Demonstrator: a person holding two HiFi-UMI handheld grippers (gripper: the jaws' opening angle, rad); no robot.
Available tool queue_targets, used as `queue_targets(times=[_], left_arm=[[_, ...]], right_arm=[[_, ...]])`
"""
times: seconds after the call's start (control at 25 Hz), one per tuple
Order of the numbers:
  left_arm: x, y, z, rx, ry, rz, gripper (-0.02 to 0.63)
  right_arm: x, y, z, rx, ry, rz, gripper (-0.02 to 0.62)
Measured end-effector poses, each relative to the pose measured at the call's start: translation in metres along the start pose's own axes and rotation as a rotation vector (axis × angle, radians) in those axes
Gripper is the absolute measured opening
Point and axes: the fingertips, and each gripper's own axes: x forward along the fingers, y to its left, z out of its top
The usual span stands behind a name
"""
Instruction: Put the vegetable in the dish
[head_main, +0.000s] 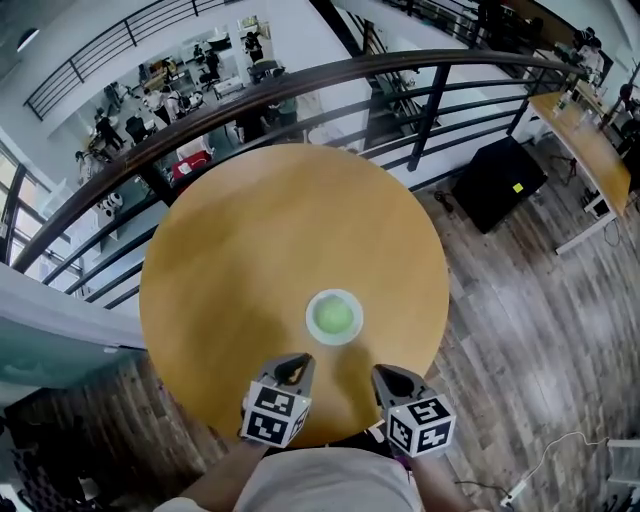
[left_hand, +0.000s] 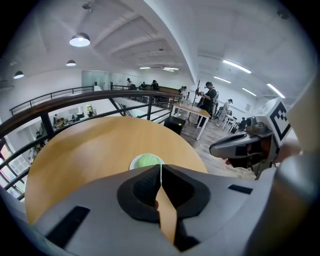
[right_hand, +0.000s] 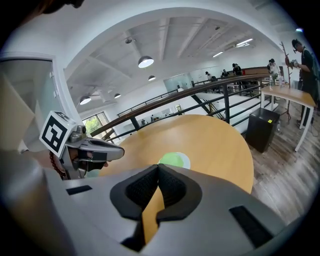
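Observation:
A round green vegetable (head_main: 333, 318) lies in a small white dish (head_main: 312, 305) on the near half of a round wooden table (head_main: 260, 230). My left gripper (head_main: 297, 362) hovers just short of the dish on its left, and its jaws are shut with nothing between them. On the dish's near right, my right gripper (head_main: 385, 375) is also shut and empty. In the left gripper view the closed tips (left_hand: 161, 167) point at the vegetable (left_hand: 146, 160). The right gripper view has its closed tips (right_hand: 158, 167) just below the vegetable (right_hand: 171, 159).
A dark metal railing (head_main: 300, 85) curves round the table's far side, with a lower floor beyond. A black box (head_main: 498, 180) stands on the plank floor at the right. Behind it is a long desk (head_main: 590, 150). The table's near edge lies under both grippers.

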Motion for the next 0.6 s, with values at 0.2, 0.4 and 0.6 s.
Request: queue_targets(times=[0.2,0.4,0.6], left_arm=[[-0.029,-0.015,0.003,-0.041,-0.088,0.005,0.023],[-0.046,-0.016,0.003,-0.089,-0.127,0.06,0.023],[-0.055,-0.016,0.002,-0.091,-0.136,0.066,0.021]], right_arm=[[-0.009,0.018,0.005,-0.018,-0.023,0.001,0.017],[-0.016,0.032,0.016,-0.034,-0.047,0.008,0.017],[-0.018,0.035,0.021,-0.044,-0.06,0.011,0.017]])
